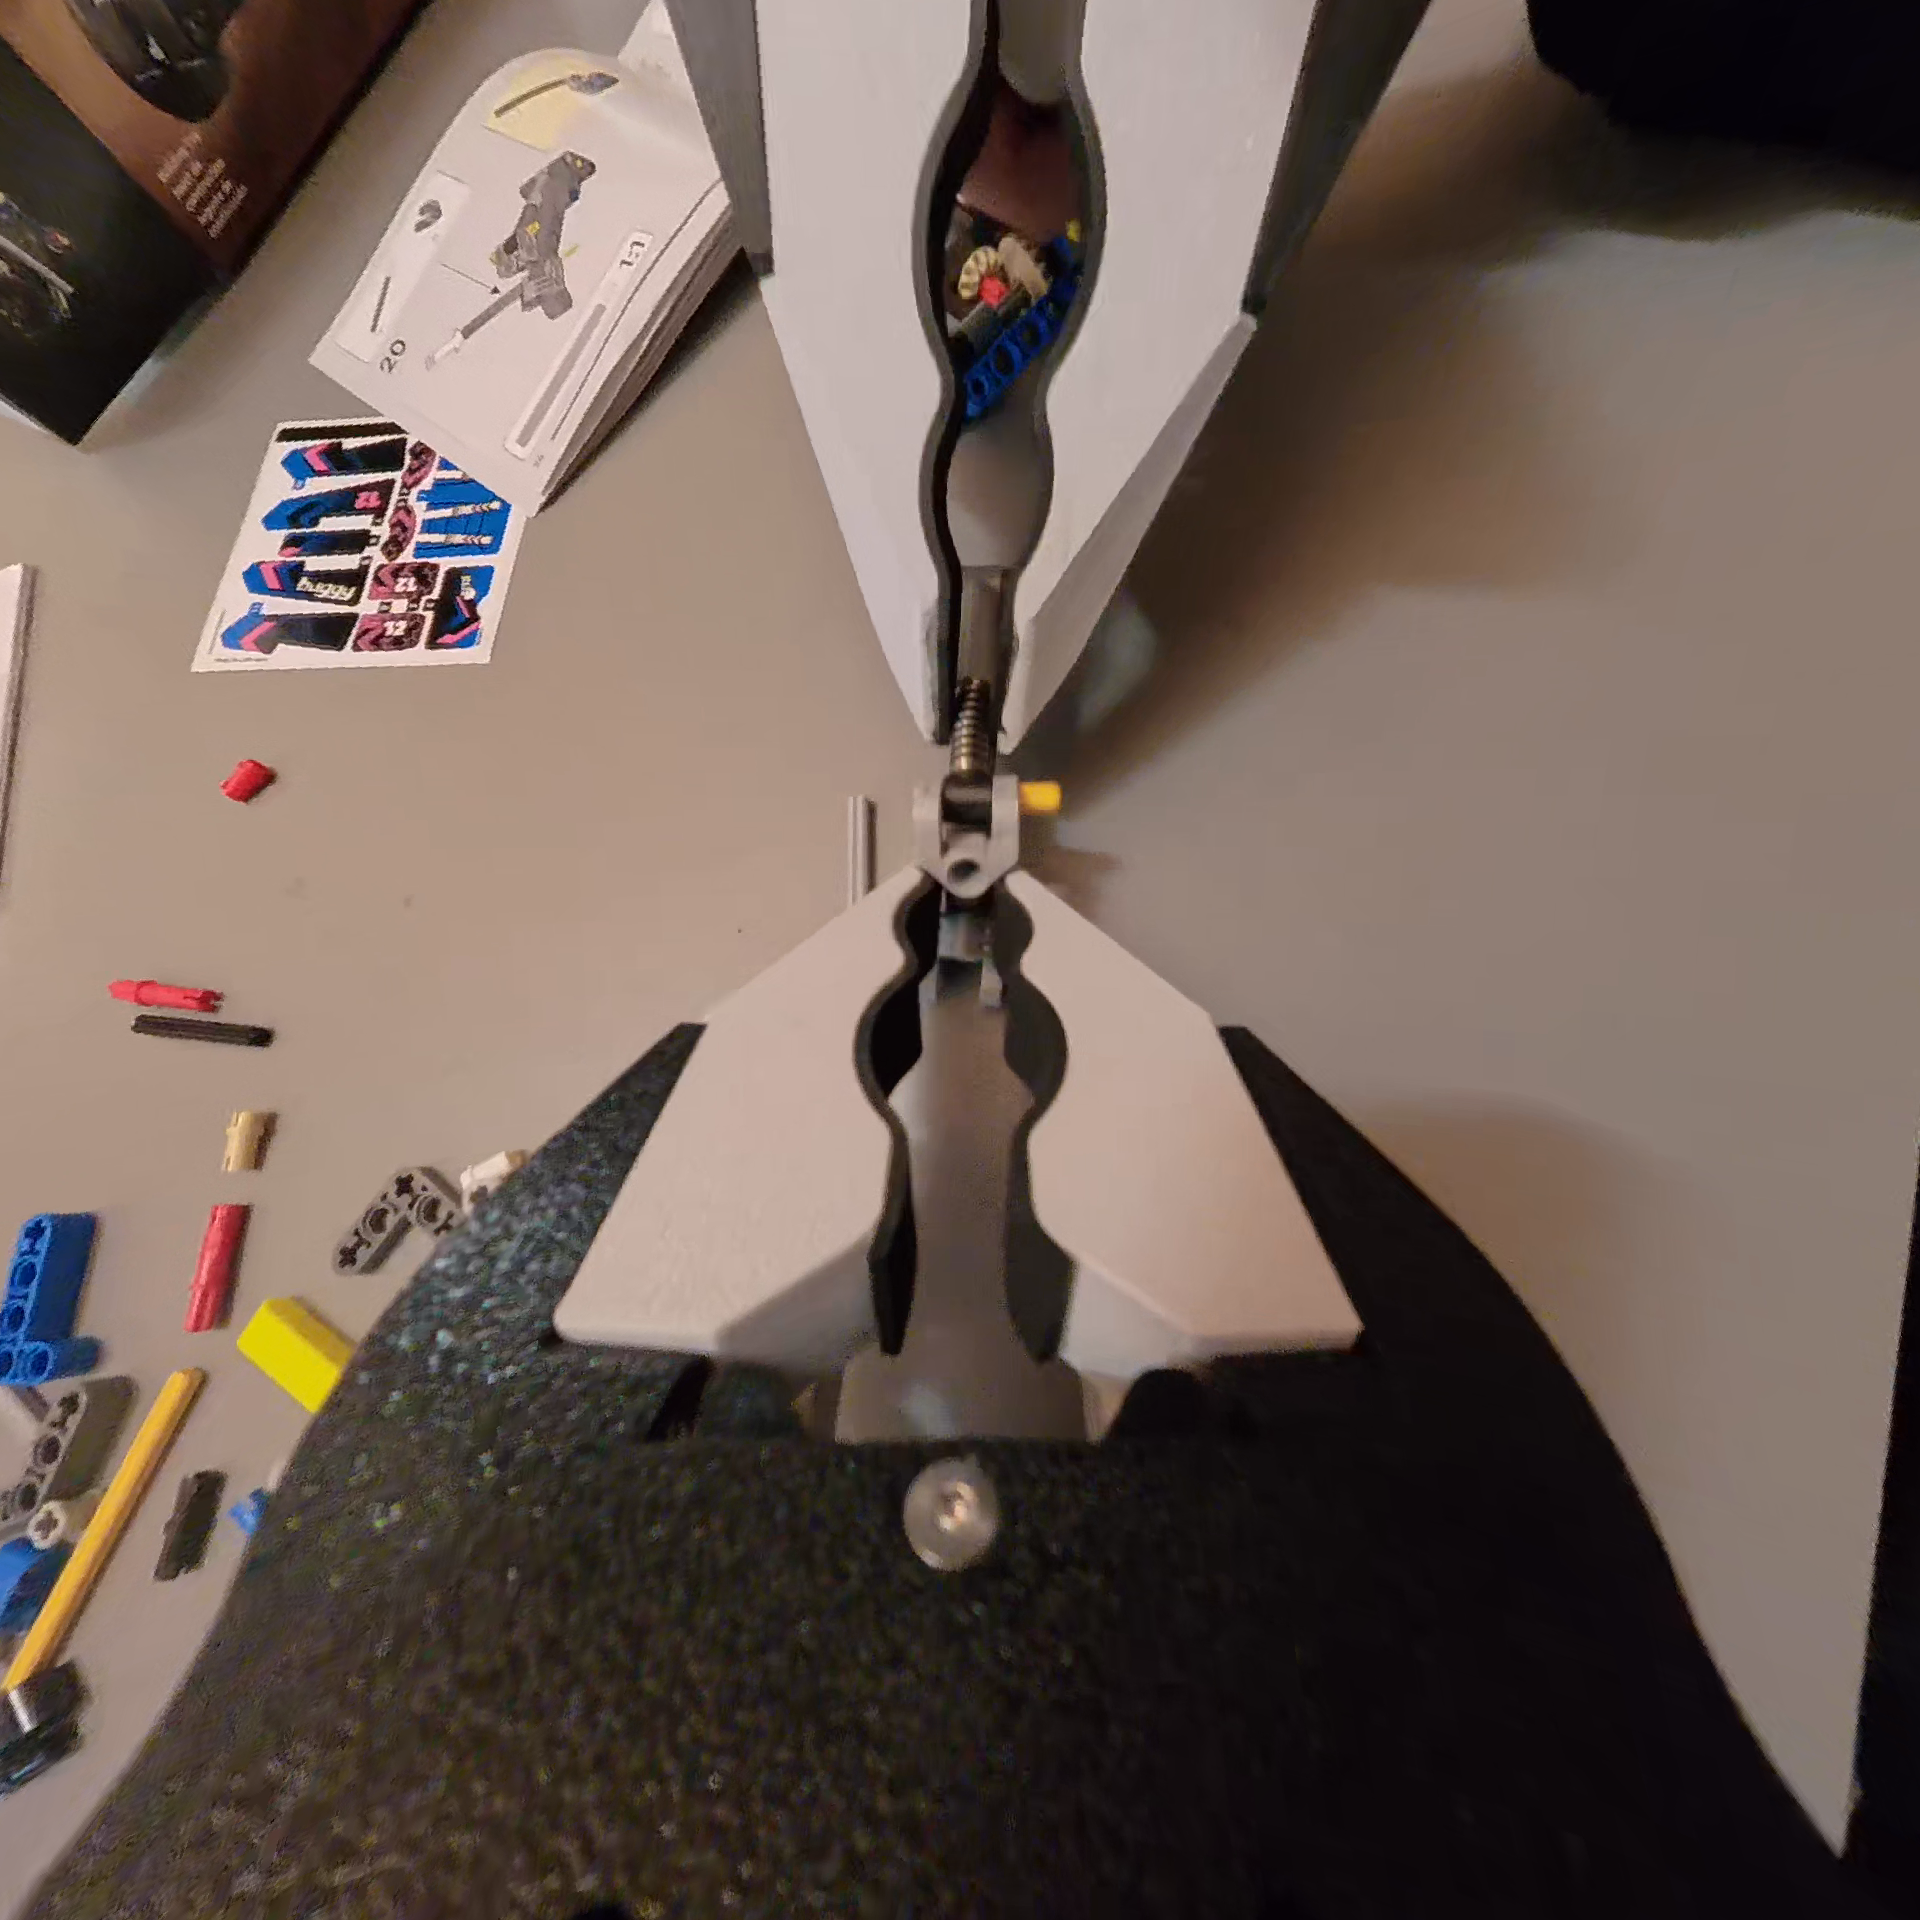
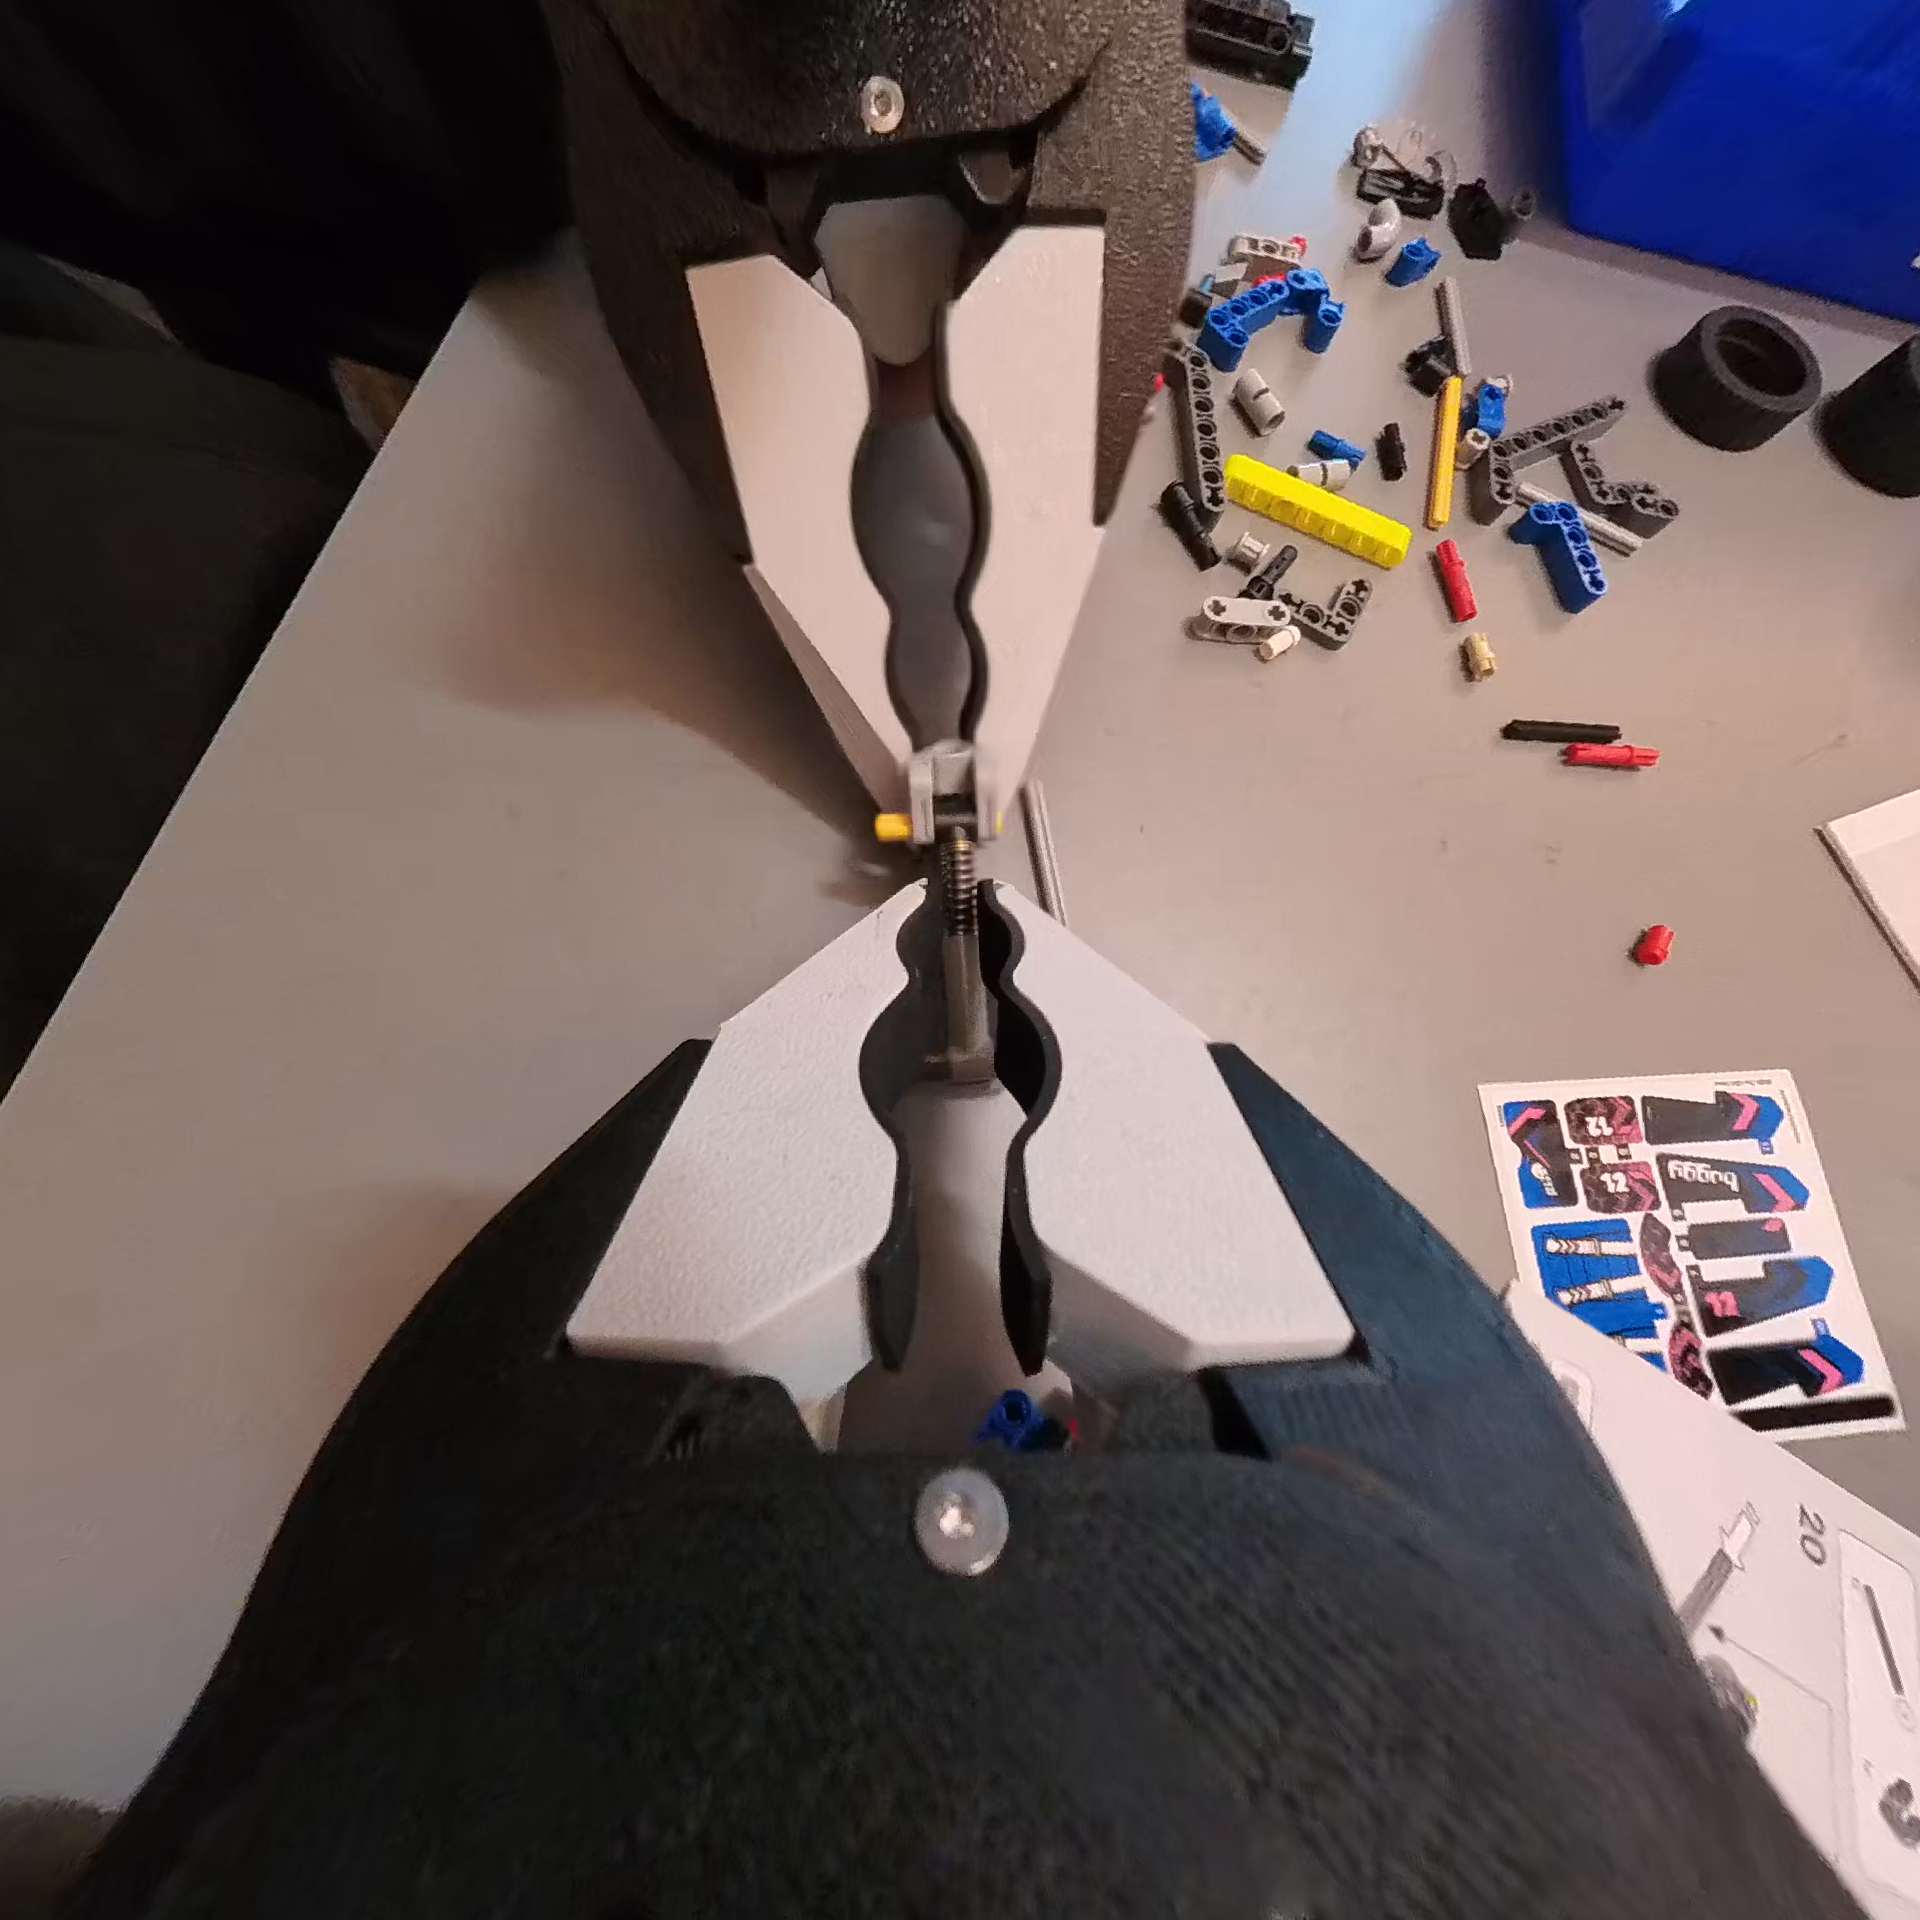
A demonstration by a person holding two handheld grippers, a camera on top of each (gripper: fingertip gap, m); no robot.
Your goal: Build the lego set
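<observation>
My left gripper is shut on a light grey fork-shaped connector. My right gripper is shut on the dark grey body of a shock absorber whose black spring sticks out past the tips. The two grippers meet tip to tip just above the grey table. The absorber's end sits inside the connector's fork. A yellow pin projects from the side of the joint; it also shows in the right wrist view. A blue and black sub-assembly lies behind the right gripper's fingers.
Sticker sheet, open instruction booklet and dark box lie to my left. Loose parts lie scattered: yellow beam, blue beams, red pins, black axle. Black tyres and a blue bin stand beyond.
</observation>
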